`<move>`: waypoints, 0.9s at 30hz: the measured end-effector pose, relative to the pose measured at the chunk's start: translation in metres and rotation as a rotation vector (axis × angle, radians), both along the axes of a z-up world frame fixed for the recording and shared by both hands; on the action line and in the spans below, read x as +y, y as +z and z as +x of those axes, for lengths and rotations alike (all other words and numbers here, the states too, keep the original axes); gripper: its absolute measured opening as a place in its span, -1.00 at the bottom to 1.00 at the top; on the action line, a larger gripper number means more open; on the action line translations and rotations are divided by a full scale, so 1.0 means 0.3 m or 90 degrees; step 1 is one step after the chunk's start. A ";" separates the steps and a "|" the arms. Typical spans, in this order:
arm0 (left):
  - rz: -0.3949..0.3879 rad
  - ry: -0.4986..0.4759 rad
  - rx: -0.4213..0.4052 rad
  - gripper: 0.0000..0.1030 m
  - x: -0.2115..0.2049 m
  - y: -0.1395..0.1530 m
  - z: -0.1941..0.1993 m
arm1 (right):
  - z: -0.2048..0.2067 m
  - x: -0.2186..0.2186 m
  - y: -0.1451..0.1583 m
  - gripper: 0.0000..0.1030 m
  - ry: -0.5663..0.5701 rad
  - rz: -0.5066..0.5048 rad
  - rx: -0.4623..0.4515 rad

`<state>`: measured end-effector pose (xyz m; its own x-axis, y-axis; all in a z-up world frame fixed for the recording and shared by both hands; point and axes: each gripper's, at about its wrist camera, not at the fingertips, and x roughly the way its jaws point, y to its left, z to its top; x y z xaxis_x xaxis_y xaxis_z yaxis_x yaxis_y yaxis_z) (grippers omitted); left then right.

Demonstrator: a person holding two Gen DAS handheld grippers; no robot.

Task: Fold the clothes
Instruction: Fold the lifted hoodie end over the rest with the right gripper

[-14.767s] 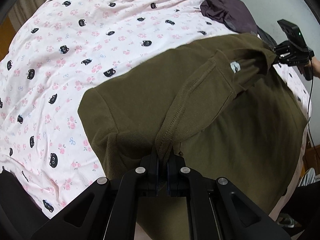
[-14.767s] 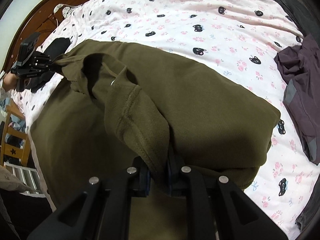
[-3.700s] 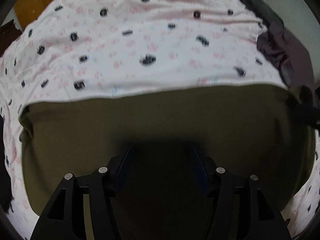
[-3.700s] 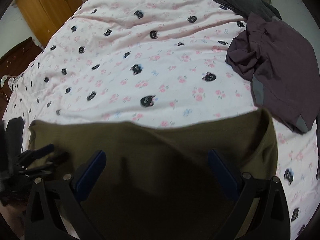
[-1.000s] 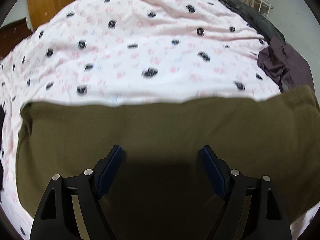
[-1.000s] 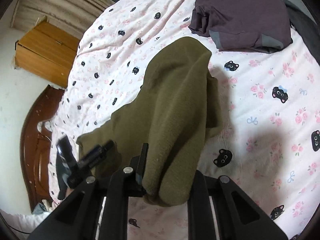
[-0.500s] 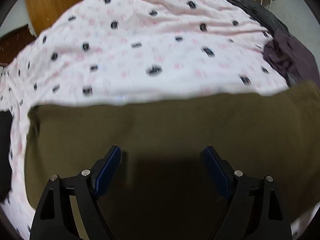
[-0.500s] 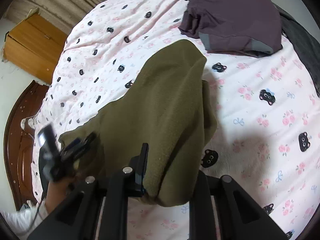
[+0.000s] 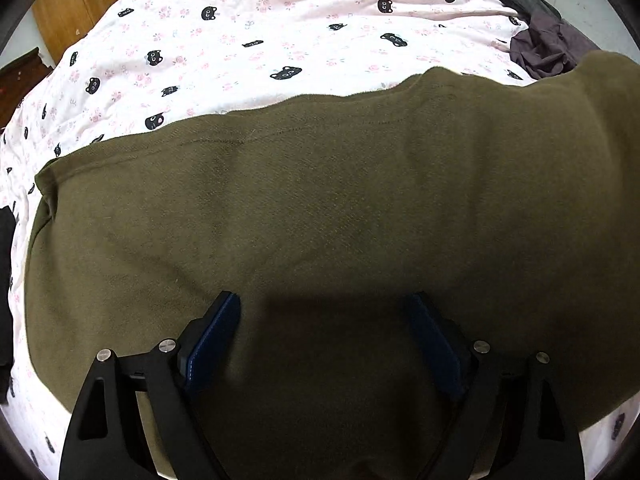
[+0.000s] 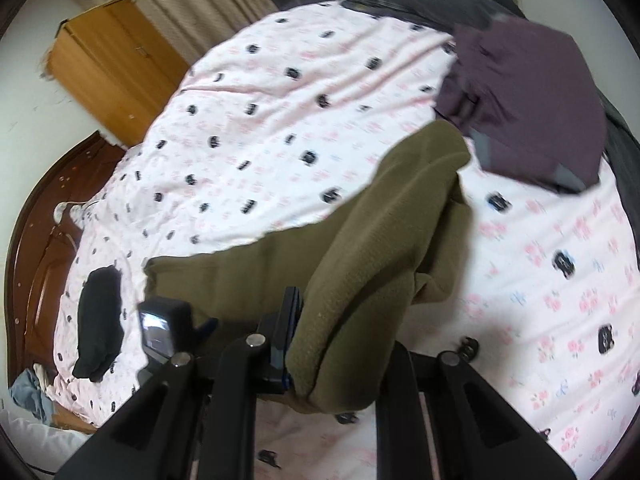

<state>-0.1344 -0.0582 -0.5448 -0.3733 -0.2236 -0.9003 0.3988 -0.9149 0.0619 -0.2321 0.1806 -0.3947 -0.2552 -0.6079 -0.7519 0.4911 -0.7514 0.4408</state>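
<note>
Fingers first: my left gripper [image 9: 326, 344] hangs over the flat middle of the olive sweatshirt [image 9: 320, 208] with its jaws opening wide and pressing on nothing, while my right gripper [image 10: 340, 344] is clamped on a thick bunched fold of that sweatshirt's end. The garment lies across the cat-print bedspread [image 9: 240, 40], its raised end toward the purple garment [image 10: 528, 96]. My worry is that the bulky wad slips from the pinch mid-fold, or that the unpinned body drags along and wrinkles the fold.
</note>
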 end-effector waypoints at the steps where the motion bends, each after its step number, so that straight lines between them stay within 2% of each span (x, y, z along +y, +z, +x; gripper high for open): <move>1: 0.001 0.012 0.009 0.63 -0.003 0.017 0.015 | 0.005 -0.020 0.015 -0.67 0.007 -0.002 0.006; 4: 0.005 0.043 0.025 0.63 -0.006 0.053 0.055 | 0.017 -0.061 0.048 -0.67 0.025 -0.003 0.022; 6: 0.009 0.028 -0.010 0.64 0.017 0.002 0.062 | 0.026 -0.087 0.061 -0.66 0.037 -0.006 0.029; 7: -0.010 0.006 -0.017 0.65 0.035 -0.016 0.066 | 0.031 -0.101 0.068 -0.67 0.044 -0.007 0.033; 9: -0.010 -0.006 -0.003 0.64 0.026 -0.006 0.074 | 0.049 -0.135 0.082 -0.66 0.063 -0.007 0.042; 12: 0.008 0.017 0.046 0.63 -0.037 0.061 0.107 | 0.087 -0.198 0.112 -0.66 0.100 -0.007 0.063; 16: -0.027 0.065 0.081 0.63 -0.183 0.136 0.181 | 0.147 -0.311 0.162 -0.66 0.161 -0.007 0.096; 20: -0.031 0.120 0.074 0.63 -0.388 0.142 0.255 | 0.222 -0.445 0.192 -0.66 0.223 -0.015 0.112; 23: -0.004 0.150 0.058 0.63 -0.544 0.116 0.309 | 0.280 -0.546 0.198 -0.66 0.266 -0.020 0.118; 27: 0.057 0.148 0.013 0.63 -0.688 0.036 0.338 | 0.345 -0.671 0.166 -0.66 0.302 -0.022 0.107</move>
<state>-0.0328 -0.2647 -0.5340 -0.3390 -0.2253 -0.9134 0.5992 -0.8002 -0.0250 -0.1285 -0.0207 -0.3449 -0.0610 -0.7105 -0.7010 0.8413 -0.4146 0.3469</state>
